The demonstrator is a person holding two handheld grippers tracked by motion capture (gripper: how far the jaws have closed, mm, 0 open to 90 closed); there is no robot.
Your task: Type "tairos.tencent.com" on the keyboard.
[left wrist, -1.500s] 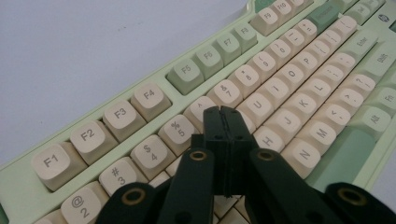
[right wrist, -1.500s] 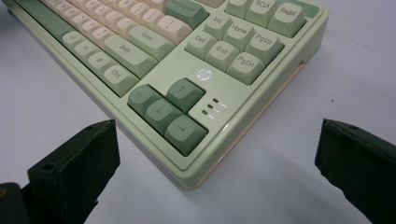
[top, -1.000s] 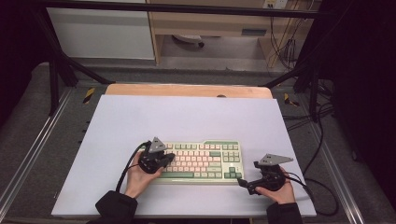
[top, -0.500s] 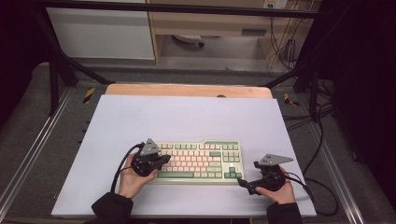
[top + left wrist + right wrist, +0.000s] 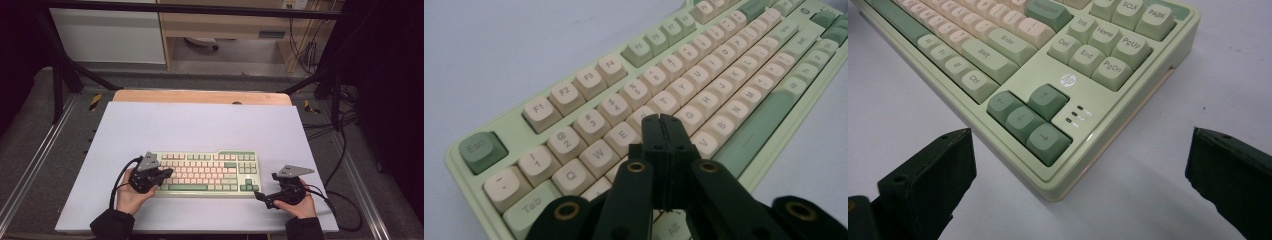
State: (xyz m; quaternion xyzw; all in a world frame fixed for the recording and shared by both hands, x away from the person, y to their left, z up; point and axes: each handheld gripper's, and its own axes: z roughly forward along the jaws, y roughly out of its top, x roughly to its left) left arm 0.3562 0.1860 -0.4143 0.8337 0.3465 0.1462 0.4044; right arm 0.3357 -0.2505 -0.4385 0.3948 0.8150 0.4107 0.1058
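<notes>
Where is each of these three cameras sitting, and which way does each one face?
High view: fixed above the person's side, looking forward and down on the table; both forearms, left gripper, right gripper.
Left gripper view: rides the left gripper, jaws shut, over the letter keys.
Right gripper view: rides the right gripper, jaws wide apart, facing the arrow keys corner.
All share the green keyboard.

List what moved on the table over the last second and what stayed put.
The left gripper, jaws shut, drew back left off the keys and then came in again; its tips now sit over the left-hand letter keys of the pale green keyboard with cream and green keycaps. It took hold of nothing. The right gripper, jaws open, stayed at the keyboard's near right corner. The keyboard and the white table top did not shift.
</notes>
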